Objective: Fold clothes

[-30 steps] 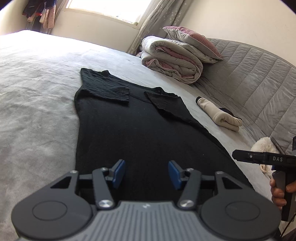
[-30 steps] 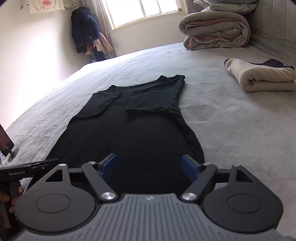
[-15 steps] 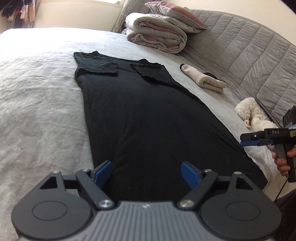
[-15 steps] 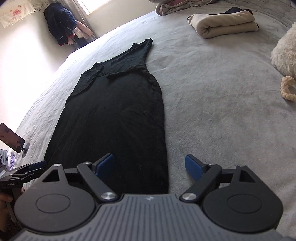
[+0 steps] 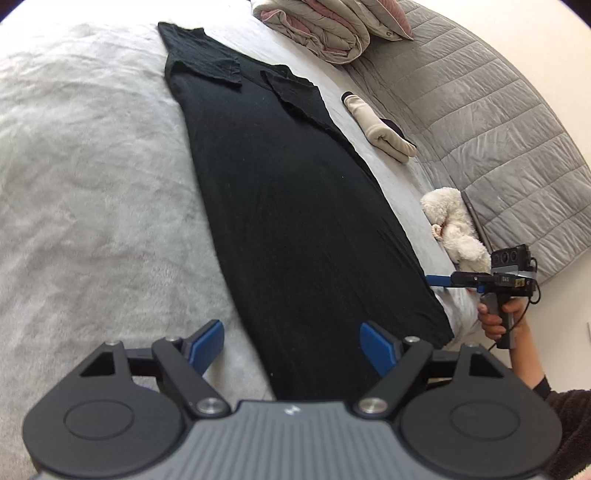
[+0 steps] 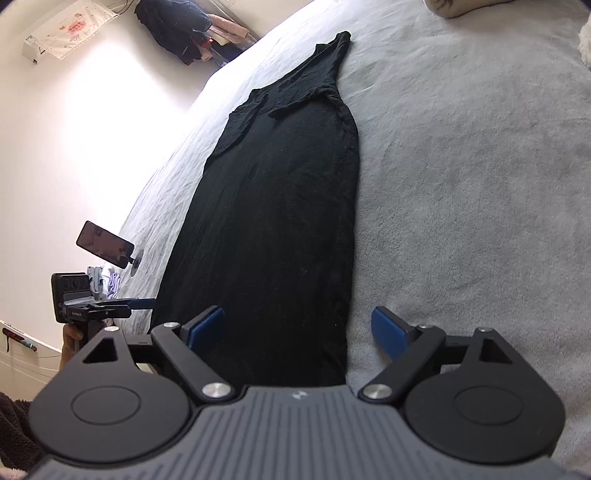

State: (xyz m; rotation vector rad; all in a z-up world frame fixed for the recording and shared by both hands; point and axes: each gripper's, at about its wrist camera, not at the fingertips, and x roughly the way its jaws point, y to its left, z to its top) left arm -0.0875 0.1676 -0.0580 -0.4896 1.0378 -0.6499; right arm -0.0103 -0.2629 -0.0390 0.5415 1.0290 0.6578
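Lying flat on the grey bed cover (image 5: 92, 206), the long black dress (image 5: 295, 206) has its sleeves tucked in at the far end. Left gripper (image 5: 291, 341) sits over the dress's near left hem corner, right gripper (image 6: 297, 328) over its right hem edge. Both have jaws wide apart and easing inward, pads touching nothing.

Bed (image 5: 92, 177), covered in a pale grey fleecy spread, carries a long black dress (image 5: 288, 206) laid flat lengthwise, sleeves folded inward over the chest. Along the quilted grey headboard side lie a folded cream garment (image 5: 380, 129), a white plush toy (image 5: 454, 225) and a stacked folded duvet (image 5: 325, 29).
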